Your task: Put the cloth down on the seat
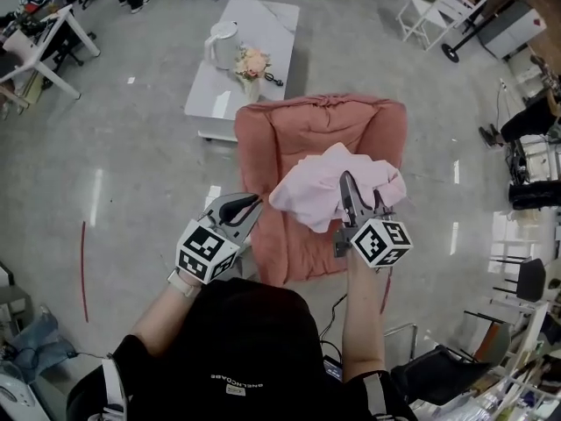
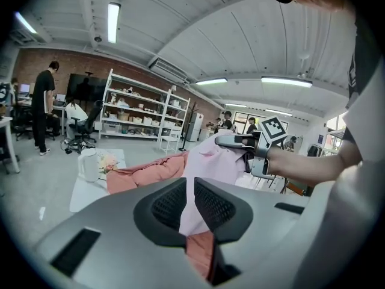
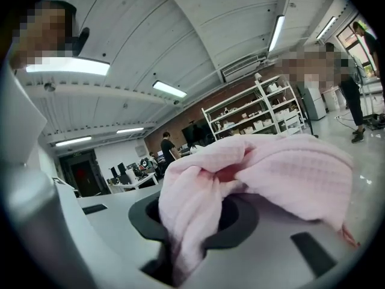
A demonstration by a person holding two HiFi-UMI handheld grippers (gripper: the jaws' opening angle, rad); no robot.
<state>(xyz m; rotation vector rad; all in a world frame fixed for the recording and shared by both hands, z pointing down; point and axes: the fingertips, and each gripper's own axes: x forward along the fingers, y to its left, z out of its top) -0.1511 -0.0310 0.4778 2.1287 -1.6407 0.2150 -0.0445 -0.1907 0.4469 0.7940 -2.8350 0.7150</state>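
Clamping a bunched fold of the cloth (image 1: 307, 196) in the fingers (image 1: 348, 202) of the right gripper (image 1: 346, 182), with the rest spilling ahead of those fingers and to both sides of them, hanging above the seat (image 1: 294, 248) of the chair (image 1: 320, 117) and not yet lying on it. Holding the left gripper (image 1: 252, 203) just beside the cloth's near edge, its fingers drawn almost together on nothing. Risking, on a release from up here, a crumpled landing or a slide off the seat's front edge below the right fingers, the bundle hanging loose and uneven. Risking also a snag, with the fold wedged deep between the fingers and likely clinging on opening, then dragging back with the hand.
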